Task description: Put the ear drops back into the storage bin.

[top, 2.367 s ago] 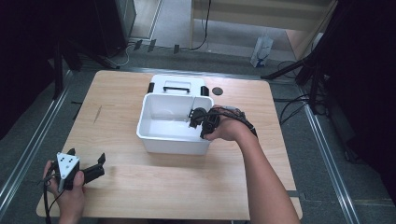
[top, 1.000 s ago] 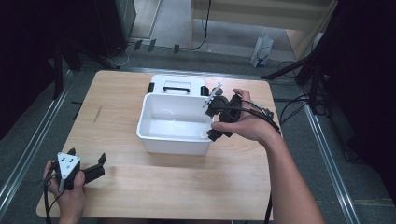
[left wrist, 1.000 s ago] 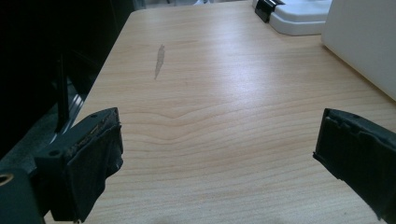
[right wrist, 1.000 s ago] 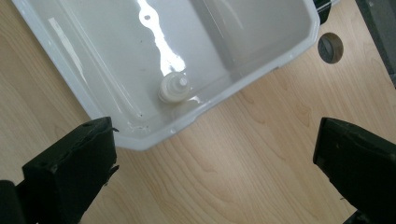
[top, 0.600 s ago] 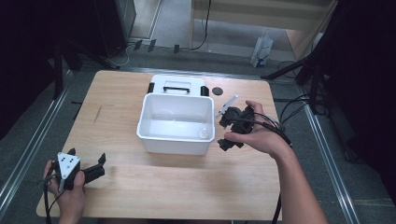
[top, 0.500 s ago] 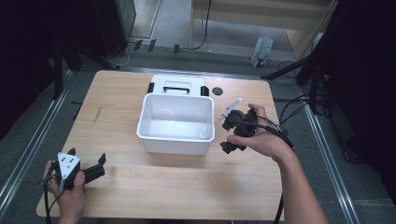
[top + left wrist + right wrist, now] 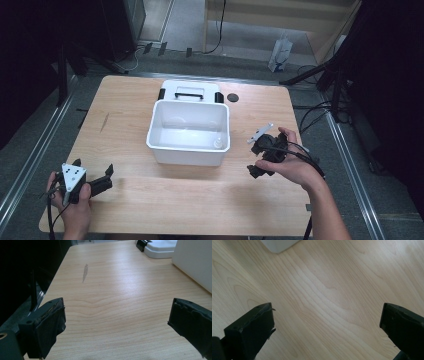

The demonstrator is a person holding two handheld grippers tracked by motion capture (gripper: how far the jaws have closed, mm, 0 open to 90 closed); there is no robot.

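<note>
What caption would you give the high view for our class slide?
A person holds an open gripper in each hand beside a white bin on a wooden table, with its lid behind.

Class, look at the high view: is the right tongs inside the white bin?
No. The right tongs hangs over bare table, to the right of the white bin.

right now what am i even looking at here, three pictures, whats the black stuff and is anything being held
A person at a wooden table holds a hand tool in each hand: two-jaw grippers. The high view looks down from above. It shows the left gripper near the table's front corner and the right gripper beside a white bin. Behind the bin lies its lid, and next to that a small dark disc. The other two pictures come from cameras riding on each gripper; the black blocks at their edges are the jaws. Both stand wide apart over bare wood, holding nothing.
</note>
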